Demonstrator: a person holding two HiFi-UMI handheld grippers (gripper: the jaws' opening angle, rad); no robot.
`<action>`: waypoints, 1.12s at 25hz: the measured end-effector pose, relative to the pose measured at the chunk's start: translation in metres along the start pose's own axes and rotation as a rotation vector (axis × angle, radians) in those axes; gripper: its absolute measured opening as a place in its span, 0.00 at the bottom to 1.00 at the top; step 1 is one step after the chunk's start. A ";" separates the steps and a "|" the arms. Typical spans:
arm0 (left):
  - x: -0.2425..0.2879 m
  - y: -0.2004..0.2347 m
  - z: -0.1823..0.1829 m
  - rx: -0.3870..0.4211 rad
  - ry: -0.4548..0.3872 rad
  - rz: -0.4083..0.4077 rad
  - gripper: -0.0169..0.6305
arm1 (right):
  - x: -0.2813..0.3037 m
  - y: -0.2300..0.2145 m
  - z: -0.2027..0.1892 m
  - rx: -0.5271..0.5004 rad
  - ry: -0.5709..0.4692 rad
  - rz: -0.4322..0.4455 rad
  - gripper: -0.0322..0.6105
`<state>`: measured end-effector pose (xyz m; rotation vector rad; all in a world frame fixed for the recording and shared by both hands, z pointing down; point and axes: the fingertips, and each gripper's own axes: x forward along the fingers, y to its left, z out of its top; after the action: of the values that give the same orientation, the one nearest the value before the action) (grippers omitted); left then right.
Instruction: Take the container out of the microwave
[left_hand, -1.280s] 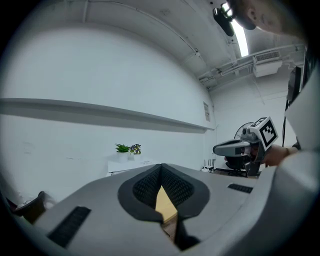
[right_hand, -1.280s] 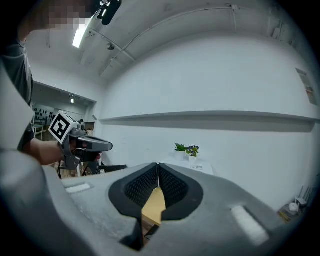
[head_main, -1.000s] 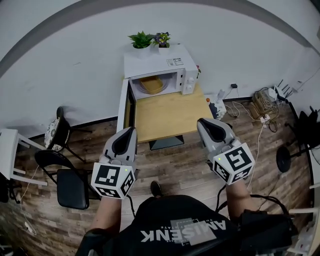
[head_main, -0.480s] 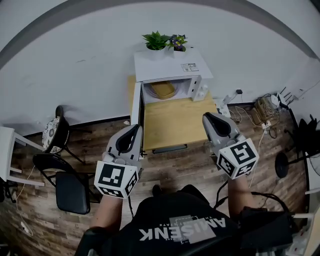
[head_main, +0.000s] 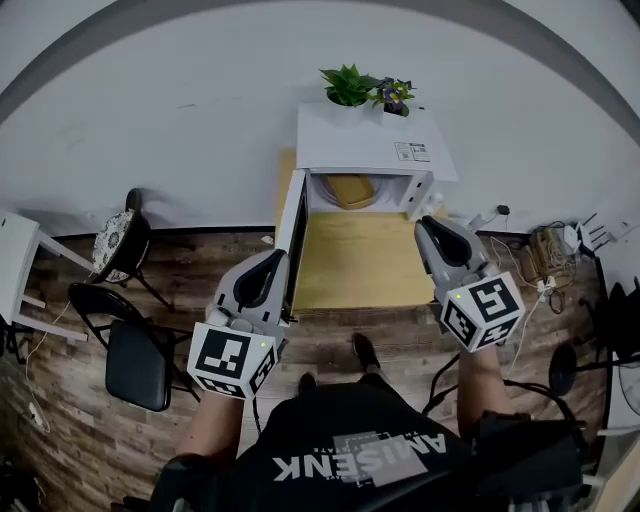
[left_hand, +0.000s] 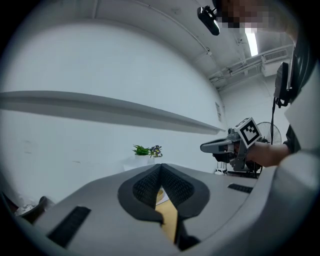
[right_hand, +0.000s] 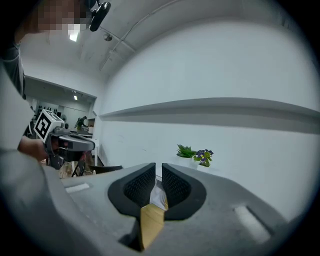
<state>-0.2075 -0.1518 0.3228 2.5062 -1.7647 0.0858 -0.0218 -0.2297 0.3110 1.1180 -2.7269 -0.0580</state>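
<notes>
The left tongs (left_hand: 160, 167) have their ribbed pads pressed together at the tip, with nothing between them. Only a sliver of the wooden desk (head_main: 355, 265) shows below where the pads meet. The right tongs (right_hand: 158, 167) stand a narrow slit apart and are opening. Nothing is gripped there either, and through the slit the white microwave (head_main: 375, 150) and the desk top can be seen beyond.

In the head view both tongs are held out level towards the desk, one on each side. The left pair is near the edge of the microwave's door (head_main: 292, 235), which is swung wide to the left. The right pair is near the desk's right edge, below the microwave's front corner. Neither touches anything.

The yellowish container (head_main: 350, 190) sits inside the microwave's cavity, well apart from both tongs. The microwave stands at the back of the desk against the wall, with two small plants (head_main: 350, 85) on its top. Two dark chairs (head_main: 135, 360) stand on the wooden floor to the left.
</notes>
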 end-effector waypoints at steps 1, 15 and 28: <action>0.004 0.001 0.002 0.001 -0.009 0.021 0.03 | 0.006 -0.006 0.000 -0.005 -0.001 0.017 0.09; 0.071 0.001 0.013 0.003 0.032 0.252 0.03 | 0.101 -0.102 0.004 -0.017 -0.032 0.223 0.09; 0.075 0.011 -0.012 -0.089 0.072 0.440 0.03 | 0.173 -0.080 -0.079 -0.187 0.075 0.516 0.13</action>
<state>-0.1922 -0.2248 0.3417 1.9885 -2.1995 0.1167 -0.0719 -0.4052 0.4077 0.3421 -2.7792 -0.1852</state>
